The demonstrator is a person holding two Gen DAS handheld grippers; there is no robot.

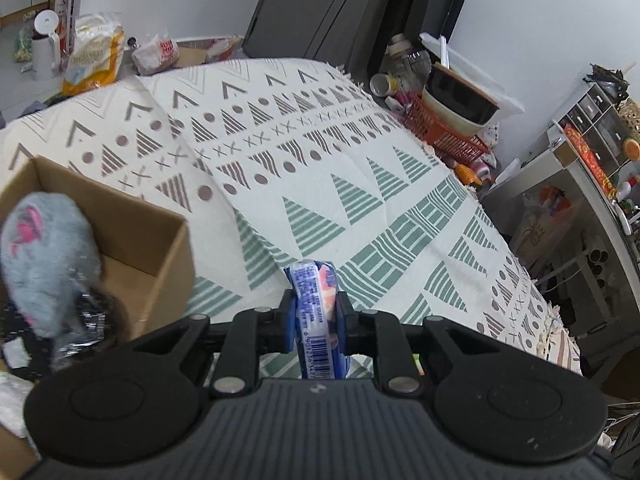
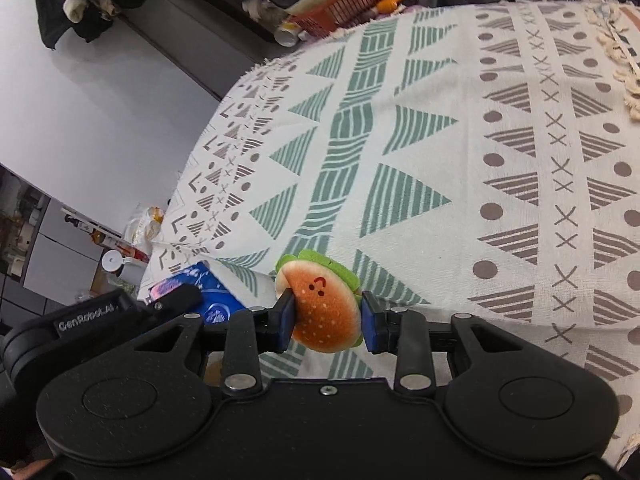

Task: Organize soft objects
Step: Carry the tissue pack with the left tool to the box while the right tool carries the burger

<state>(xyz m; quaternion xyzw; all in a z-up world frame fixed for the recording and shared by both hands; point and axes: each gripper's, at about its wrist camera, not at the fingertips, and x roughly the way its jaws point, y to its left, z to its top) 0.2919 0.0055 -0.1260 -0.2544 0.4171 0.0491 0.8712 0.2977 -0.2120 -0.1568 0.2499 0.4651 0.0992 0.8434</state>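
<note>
1. Pinching a blue-and-white plastic tissue packet (image 1: 316, 312), the left gripper (image 1: 314, 312) has its blue-padded jaws pressed against both flat sides of the packet, above the near part of the patterned cloth.
2. A barcode with digits is printed on the packet's lower end; the small print above it is too blurred to read.
3. The right gripper (image 2: 326, 316) clamps a round orange plush hamburger toy with green felt trim (image 2: 324, 304), which carries a small stitched face.
4. White lettering on the neighbouring gripper body reads "GenRobot"; what follows it is unclear.
5. An open brown cardboard box (image 1: 160, 248) stands at the left, with a grey-and-pink plush mouse (image 1: 44, 260) in front of it.
6. The cream, green and brown geometric tablecloth (image 1: 320, 152) lies largely bare up to its fringed edges.
7. A red wire basket (image 1: 444, 132) borders the far right edge.
</note>
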